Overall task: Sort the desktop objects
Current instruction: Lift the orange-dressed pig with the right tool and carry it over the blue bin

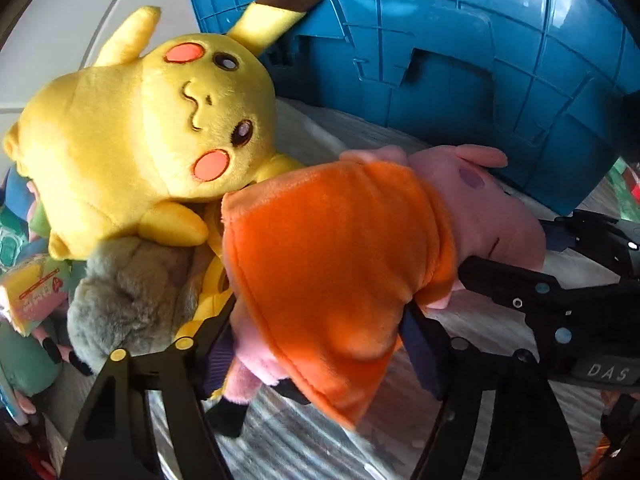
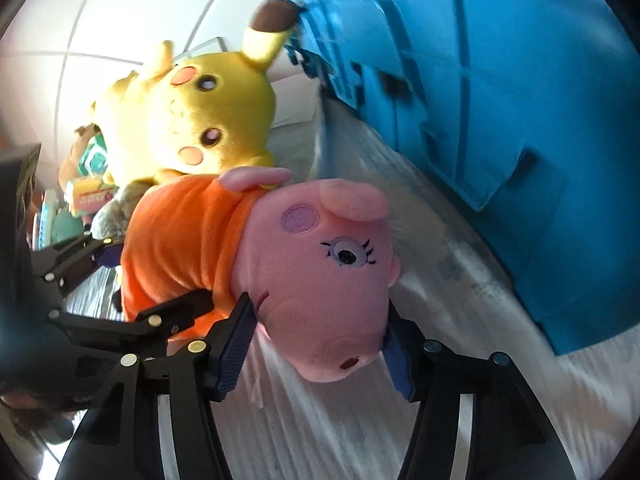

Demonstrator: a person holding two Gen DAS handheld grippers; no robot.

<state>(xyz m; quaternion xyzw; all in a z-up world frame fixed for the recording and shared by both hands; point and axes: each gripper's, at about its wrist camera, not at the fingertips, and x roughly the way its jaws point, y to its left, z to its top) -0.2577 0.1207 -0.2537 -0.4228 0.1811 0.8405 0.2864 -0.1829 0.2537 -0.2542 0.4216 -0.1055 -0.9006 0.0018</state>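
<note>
Pig plush [image 2: 320, 280] hung clamped between both grippers, left gripper [image 1: 320, 344] on its dress, right gripper [image 2: 316, 344] on its head; blue crate [image 2: 500, 80] at two o'clock awaited; yellow plush [image 1: 160, 140] remained unsorted.

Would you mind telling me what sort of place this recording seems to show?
Probably a home play or toy-sorting area, though little of the room shows. Soft toys lie on a pale cloth surface: a yellow plush and a pink pig plush, beside a blue plastic crate.
</note>
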